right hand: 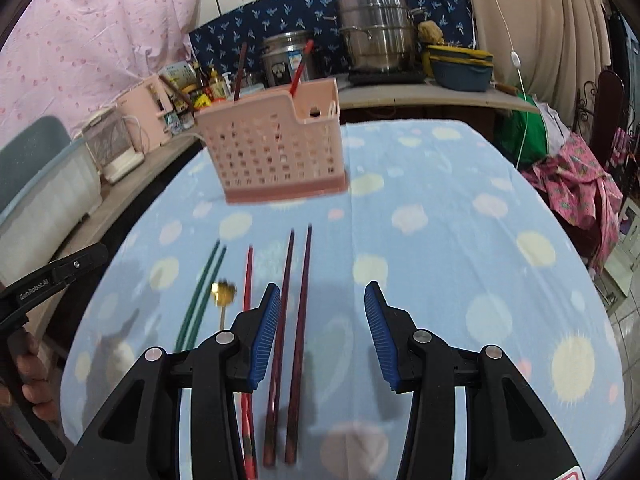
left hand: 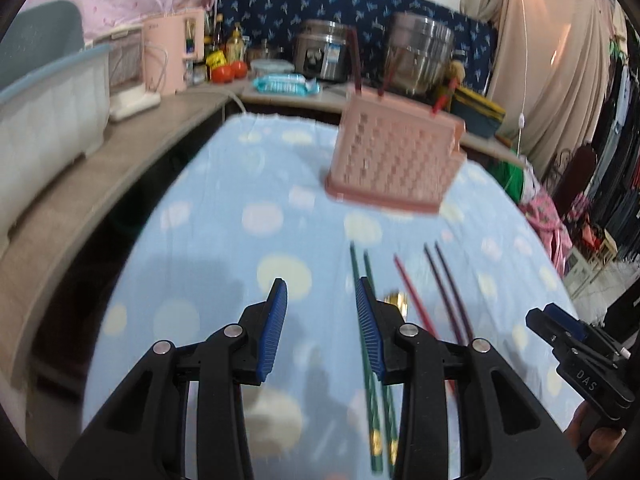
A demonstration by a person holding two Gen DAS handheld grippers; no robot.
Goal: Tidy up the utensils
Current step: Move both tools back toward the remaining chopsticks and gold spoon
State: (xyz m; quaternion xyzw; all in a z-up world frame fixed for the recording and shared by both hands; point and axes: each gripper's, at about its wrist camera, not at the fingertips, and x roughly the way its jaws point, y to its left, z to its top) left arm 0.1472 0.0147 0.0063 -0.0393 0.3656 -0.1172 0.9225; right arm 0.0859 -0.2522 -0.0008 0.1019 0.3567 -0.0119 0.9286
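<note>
A pink perforated utensil basket (left hand: 394, 160) (right hand: 276, 150) stands on the blue spotted tablecloth with a few chopsticks upright in it. Between it and me lie a green chopstick pair (left hand: 370, 368) (right hand: 200, 296), a gold spoon (left hand: 396, 300) (right hand: 223, 294), a single red chopstick (left hand: 414, 294) (right hand: 248, 320) and a dark maroon pair (left hand: 450, 288) (right hand: 298, 320). My left gripper (left hand: 322, 312) is open and empty, hovering left of the green pair. My right gripper (right hand: 322, 320) is open and empty above the maroon pair; it also shows in the left wrist view (left hand: 560, 328).
A wooden counter (left hand: 80, 200) runs along the left with a white tub (left hand: 44, 120), a pink appliance (left hand: 172, 52) and bottles. Steel pots (right hand: 376, 32) and a rice cooker (right hand: 288, 56) stand behind the table. Clothes (right hand: 580, 184) hang at the right.
</note>
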